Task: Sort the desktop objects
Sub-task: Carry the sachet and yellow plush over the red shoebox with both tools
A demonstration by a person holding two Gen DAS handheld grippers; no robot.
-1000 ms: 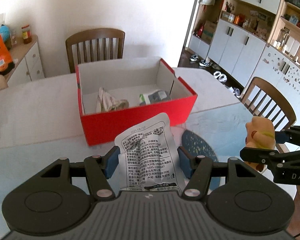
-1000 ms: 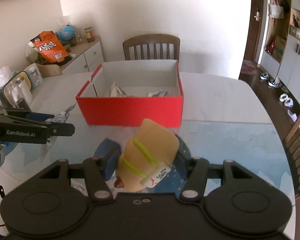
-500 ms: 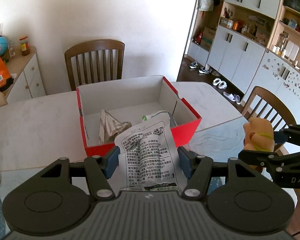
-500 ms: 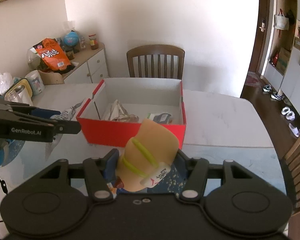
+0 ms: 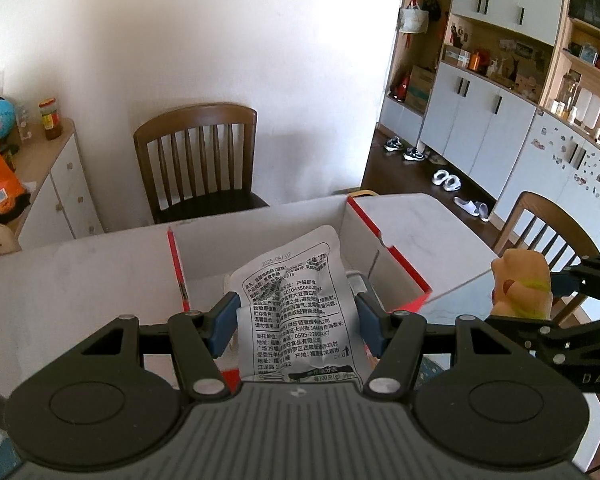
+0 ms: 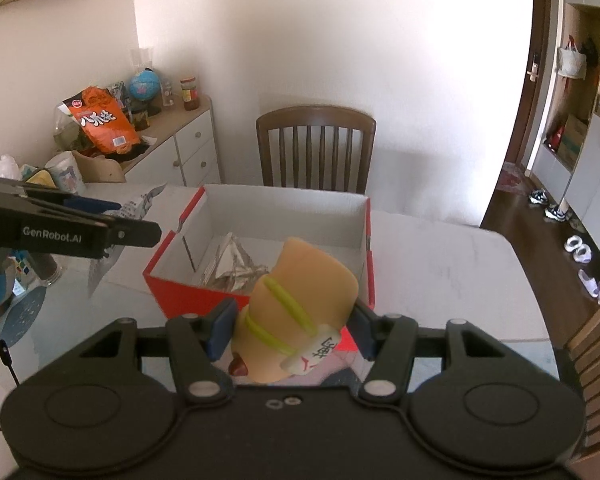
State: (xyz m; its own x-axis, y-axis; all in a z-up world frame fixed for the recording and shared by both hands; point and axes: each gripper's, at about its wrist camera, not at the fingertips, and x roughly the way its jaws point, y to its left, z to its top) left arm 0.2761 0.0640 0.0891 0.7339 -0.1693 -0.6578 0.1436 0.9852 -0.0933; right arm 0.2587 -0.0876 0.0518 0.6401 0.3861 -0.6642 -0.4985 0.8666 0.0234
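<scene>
My left gripper (image 5: 296,326) is shut on a white snack packet (image 5: 300,312) with black print and holds it above the near edge of the red cardboard box (image 5: 404,276). My right gripper (image 6: 288,328) is shut on a tan toy figure (image 6: 300,316) with yellow-green bands, held just in front of the box (image 6: 188,300). The toy also shows at the right in the left wrist view (image 5: 520,284). The left gripper with the packet shows at the left in the right wrist view (image 6: 80,232). A crumpled silver wrapper (image 6: 232,268) lies inside the box.
The box stands on a white marble table (image 6: 440,264). A wooden chair (image 6: 316,148) is behind it and another chair (image 5: 548,224) to the right. A white sideboard (image 6: 180,148) with an orange snack bag (image 6: 100,120) stands at the left.
Both grippers have risen and moved forward toward the box with their loads. The packet now hangs over the box's near edge, and the toy is closer to its front wall.
</scene>
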